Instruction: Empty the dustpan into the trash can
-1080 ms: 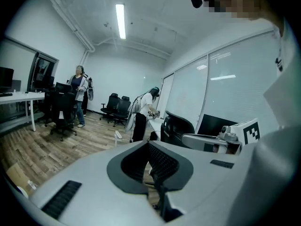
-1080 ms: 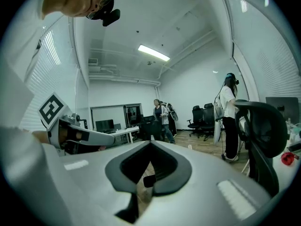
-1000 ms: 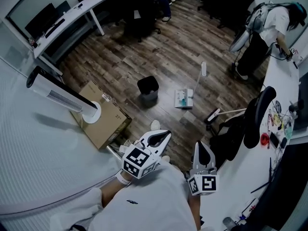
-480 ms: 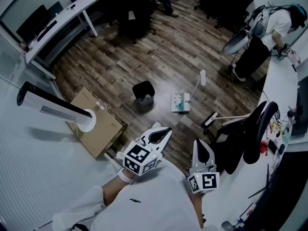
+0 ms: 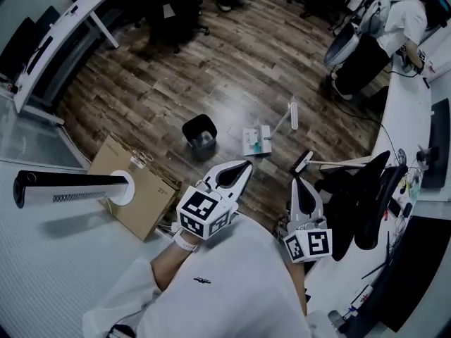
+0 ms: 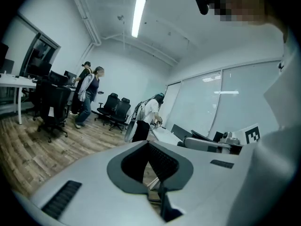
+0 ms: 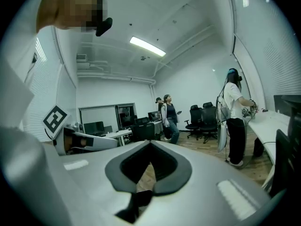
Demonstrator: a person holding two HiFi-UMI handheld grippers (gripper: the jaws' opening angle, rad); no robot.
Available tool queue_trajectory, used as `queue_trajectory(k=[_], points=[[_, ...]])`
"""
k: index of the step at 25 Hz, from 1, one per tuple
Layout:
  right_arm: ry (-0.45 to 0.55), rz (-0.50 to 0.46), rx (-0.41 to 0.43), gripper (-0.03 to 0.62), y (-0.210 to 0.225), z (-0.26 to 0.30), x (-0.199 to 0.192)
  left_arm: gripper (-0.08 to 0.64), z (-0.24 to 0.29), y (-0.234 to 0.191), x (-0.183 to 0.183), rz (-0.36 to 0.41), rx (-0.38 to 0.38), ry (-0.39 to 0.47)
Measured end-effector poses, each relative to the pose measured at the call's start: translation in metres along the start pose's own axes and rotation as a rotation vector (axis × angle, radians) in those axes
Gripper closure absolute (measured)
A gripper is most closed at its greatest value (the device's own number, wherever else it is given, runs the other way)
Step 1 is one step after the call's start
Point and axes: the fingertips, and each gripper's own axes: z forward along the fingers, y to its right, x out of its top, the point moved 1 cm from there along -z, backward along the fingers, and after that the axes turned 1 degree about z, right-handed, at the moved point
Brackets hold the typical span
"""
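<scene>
The dustpan (image 5: 255, 141) lies on the wood floor (image 5: 232, 62) near the black trash can (image 5: 199, 134), untouched. The 2 tongs, left gripper (image 5: 238, 172) and right gripper (image 5: 299, 189), are closed, empty, well short. Likely approach step; next, 1 must open for the dustpan's handle (image 5: 283, 120).

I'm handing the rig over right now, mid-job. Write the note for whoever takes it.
Left tool: shut, empty. Right tool: shut, empty. Both are held in front of the body, short of the job's things.
Dustpan: on the floor, handle raised, untouched.
Trash can: upright, just left of the dustpan in the head view, apart from it.
Done: nothing yet.
Left: walk up, grip the handle, tip the dustpan into the trash can.
</scene>
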Motion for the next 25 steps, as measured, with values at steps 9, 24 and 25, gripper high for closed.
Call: queue_trajectory(k=[9, 24, 25], points=[[-0.016, -0.028, -0.049, 0.583, 0.018, 0.083, 0.007, 0.552, 0.03, -0.084, 0.033, 0.005, -0.014, -0.019], [-0.132, -0.047, -0.032, 0.581, 0.086, 0.155, 0.0, 0.553, 0.104, -0.12, 0.052, 0.001, 0.007, -0.084], [-0.139, -0.059, -0.021, 0.581, 0.093, 0.161, 0.0, 0.554, 0.11, -0.121, 0.053, 0.0, 0.016, -0.084]])
